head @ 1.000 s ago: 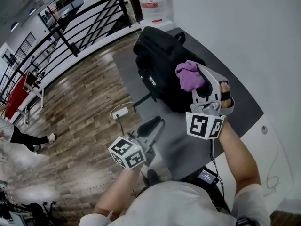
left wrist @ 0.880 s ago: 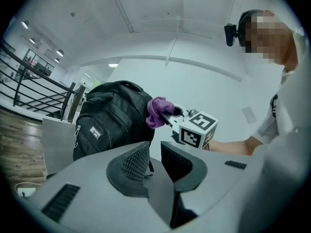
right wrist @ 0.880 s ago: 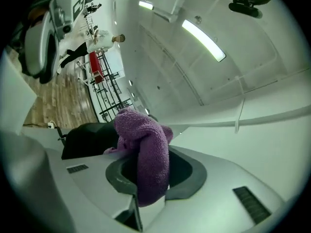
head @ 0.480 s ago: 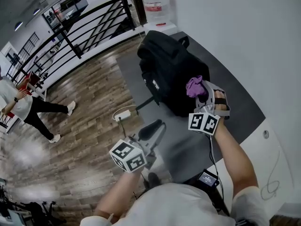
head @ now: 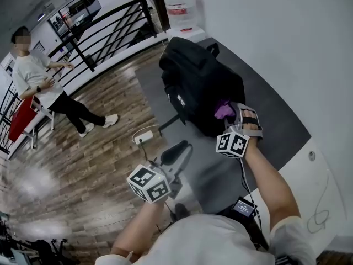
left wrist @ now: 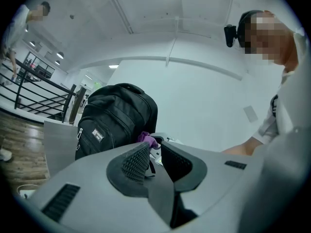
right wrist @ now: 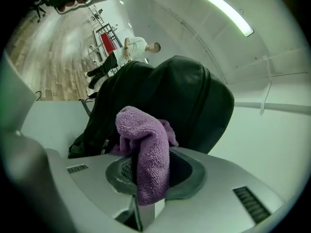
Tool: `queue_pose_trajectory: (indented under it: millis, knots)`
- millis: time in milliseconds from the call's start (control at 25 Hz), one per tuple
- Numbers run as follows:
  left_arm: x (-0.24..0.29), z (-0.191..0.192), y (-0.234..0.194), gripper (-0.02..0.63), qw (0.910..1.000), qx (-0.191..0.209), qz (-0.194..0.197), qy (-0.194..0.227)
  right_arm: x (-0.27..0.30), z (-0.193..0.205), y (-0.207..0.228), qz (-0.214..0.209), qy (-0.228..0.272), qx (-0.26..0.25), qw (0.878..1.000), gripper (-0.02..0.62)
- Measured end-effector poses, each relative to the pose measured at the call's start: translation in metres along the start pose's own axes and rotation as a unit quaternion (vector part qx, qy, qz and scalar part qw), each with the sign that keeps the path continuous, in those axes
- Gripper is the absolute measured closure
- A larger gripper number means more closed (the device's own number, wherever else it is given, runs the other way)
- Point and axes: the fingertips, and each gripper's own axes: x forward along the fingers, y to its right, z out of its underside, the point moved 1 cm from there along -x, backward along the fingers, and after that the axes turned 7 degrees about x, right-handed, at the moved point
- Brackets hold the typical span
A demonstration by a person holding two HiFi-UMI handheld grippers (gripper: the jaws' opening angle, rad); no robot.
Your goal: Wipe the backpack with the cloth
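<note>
A black backpack [head: 198, 84] stands upright on a dark grey surface [head: 276, 120] by the white wall. My right gripper [head: 230, 112] is shut on a purple cloth [head: 223, 110], and the cloth rests low against the backpack's near right side. In the right gripper view the cloth [right wrist: 146, 144] hangs folded over the right gripper [right wrist: 149, 171], with the backpack [right wrist: 180, 101] close behind it. My left gripper [head: 177, 149] hangs open, apart from the bag, over the surface's left edge. The left gripper view looks past the left gripper [left wrist: 154, 152] to the backpack [left wrist: 114, 120] and cloth [left wrist: 147, 139].
A person [head: 44, 79] stands on the wood floor at the far left beside a black railing [head: 94, 32]. A water bottle dispenser [head: 179, 4] stands behind the backpack. A white adapter with a cable [head: 142, 133] lies on the floor left of the surface.
My right gripper has carried the cloth down the backpack's side toward its base. The person in the background has walked in from the left. The left gripper has hardly moved.
</note>
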Motion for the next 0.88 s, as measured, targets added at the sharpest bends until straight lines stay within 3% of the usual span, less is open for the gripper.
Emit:
queue_pose_trajectory:
  millis: [520,880]
  knots:
    - [0.001,-0.004,0.004,0.549,1.0,0.0,0.001,0.003,-0.003,0.016,-0.021,-0.046,-0.035,0.017,0.998,0.508]
    - [-0.001,-0.002,0.004,0.549,1.0,-0.001,-0.001,0.001,-0.026,0.002,0.0,-0.031,-0.009,0.094,0.995,0.508]
